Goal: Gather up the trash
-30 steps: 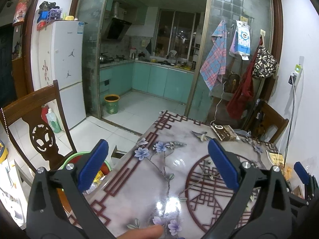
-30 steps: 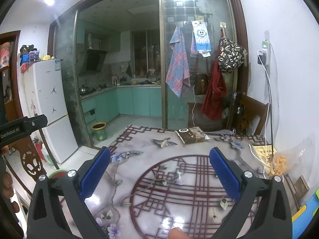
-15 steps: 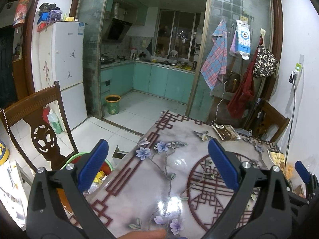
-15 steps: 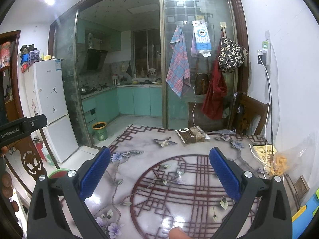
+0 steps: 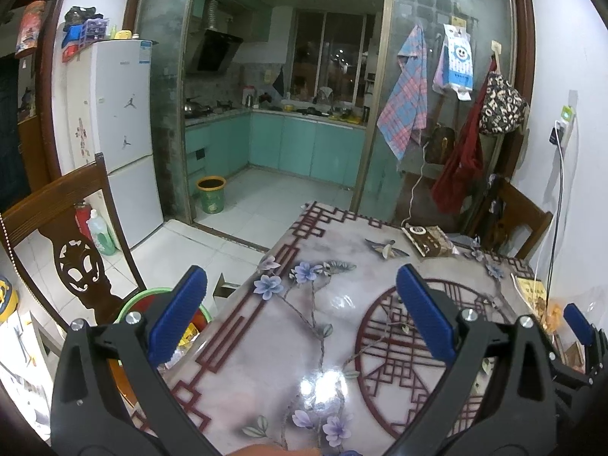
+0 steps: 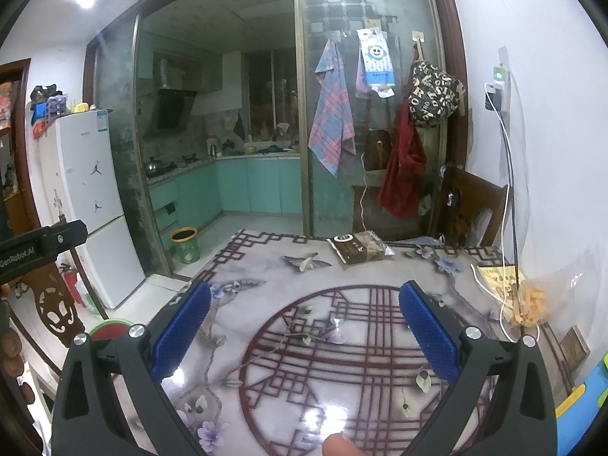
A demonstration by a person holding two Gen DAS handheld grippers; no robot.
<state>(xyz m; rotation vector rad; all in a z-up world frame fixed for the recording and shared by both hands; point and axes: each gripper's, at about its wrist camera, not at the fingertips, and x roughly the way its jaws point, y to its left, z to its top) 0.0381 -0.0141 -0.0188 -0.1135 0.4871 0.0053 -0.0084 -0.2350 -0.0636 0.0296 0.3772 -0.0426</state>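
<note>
A brown snack packet (image 5: 427, 240) lies at the far edge of the patterned table (image 5: 311, 326); it also shows in the right wrist view (image 6: 359, 249). A clear bag of orange snacks (image 6: 530, 302) lies by the wall on the right. A green-rimmed bin (image 5: 152, 296) with trash stands on the floor left of the table. My left gripper (image 5: 302, 313) is open and empty above the table's near left part. My right gripper (image 6: 304, 326) is open and empty above the table's middle; one of its blue fingertips (image 5: 577, 323) shows at the right of the left wrist view.
A wooden chair (image 5: 64, 228) stands left of the table, another (image 6: 475, 205) at the far right corner. A white charging cable (image 6: 505, 235) hangs from the wall socket onto a yellow booklet (image 6: 497, 275). A small green bin (image 6: 185, 245) stands in the kitchen doorway beside the fridge (image 5: 121, 136).
Both grippers stay open and nearly still; the left view has drifted slightly, the right has not visibly changed.
</note>
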